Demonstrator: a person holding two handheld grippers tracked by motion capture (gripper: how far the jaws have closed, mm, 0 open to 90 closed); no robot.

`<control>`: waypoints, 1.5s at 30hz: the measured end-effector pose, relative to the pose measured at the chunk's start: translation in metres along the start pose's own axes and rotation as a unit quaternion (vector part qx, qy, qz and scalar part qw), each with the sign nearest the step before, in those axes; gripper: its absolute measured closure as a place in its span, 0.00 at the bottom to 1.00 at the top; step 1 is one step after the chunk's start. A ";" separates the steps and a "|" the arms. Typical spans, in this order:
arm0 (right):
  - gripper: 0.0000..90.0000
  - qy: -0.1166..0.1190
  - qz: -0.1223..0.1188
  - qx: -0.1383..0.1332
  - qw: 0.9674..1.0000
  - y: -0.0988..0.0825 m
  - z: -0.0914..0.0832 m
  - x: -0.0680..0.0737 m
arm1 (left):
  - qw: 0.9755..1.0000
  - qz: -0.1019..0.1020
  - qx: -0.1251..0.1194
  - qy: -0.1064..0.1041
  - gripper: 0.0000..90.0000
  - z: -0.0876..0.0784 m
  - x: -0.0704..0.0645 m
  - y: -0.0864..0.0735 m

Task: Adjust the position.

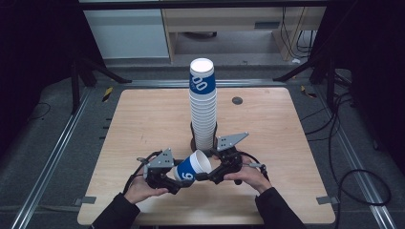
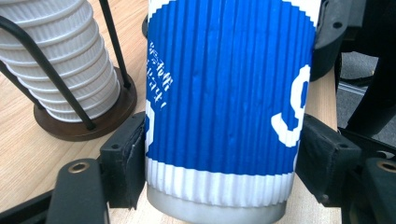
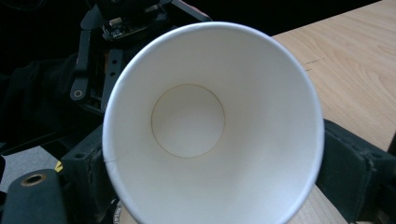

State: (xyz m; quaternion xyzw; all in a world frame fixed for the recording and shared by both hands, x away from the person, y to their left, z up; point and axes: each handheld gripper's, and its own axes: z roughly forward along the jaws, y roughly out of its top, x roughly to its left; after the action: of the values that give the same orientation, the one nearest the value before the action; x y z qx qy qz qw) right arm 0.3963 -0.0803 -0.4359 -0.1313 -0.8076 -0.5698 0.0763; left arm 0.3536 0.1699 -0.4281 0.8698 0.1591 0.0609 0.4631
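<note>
**At the near edge of the bench, one cup sits between both your tongs**

At the near middle of the wooden bench (image 1: 143,124), you hold a single blue-and-white ribbed paper cup (image 1: 192,167) on its side, raised a little off the surface, its open mouth turned toward your right. Your left tongs (image 1: 177,183) grip it: in the left gripper view the two black pads press the blue ribbed wall (image 2: 224,88) from either side, close above the white band at the cup's base. Your right tongs (image 1: 204,176) meet the cup at its rim. In the right gripper view you look straight into the white inside of the cup (image 3: 205,126), down to the round bottom, with a black pad at each side of the rim. Whether those pads press the rim or stand just clear of it I cannot tell.

Just behind the cup, near the centre of the bench, a tall stack of matching cups (image 1: 203,107) stands upright in a dark wire holder (image 2: 74,93) with a round brown base. The stack's top cup shows the same blue band. Your hands are close together, one on each side of the held cup.
</note>
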 end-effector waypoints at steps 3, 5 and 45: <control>0.14 0.001 0.002 0.002 1.000 0.000 0.000 0.000 | 1.000 0.001 0.003 0.000 0.29 0.001 0.000 0.000; 0.15 0.004 0.006 0.005 1.000 -0.001 0.000 -0.001 | 1.000 0.002 0.005 -0.001 0.29 0.001 0.000 0.000; 0.16 -0.026 -0.073 0.100 0.992 -0.003 0.011 0.010 | 0.995 0.003 0.097 -0.035 0.31 0.018 0.003 -0.010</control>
State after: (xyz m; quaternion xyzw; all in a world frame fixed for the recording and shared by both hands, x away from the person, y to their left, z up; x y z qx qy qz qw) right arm 0.3860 -0.0698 -0.4396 -0.0784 -0.8696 -0.4869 0.0259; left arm 0.3590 0.1618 -0.4464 0.9125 0.1456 0.0162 0.3819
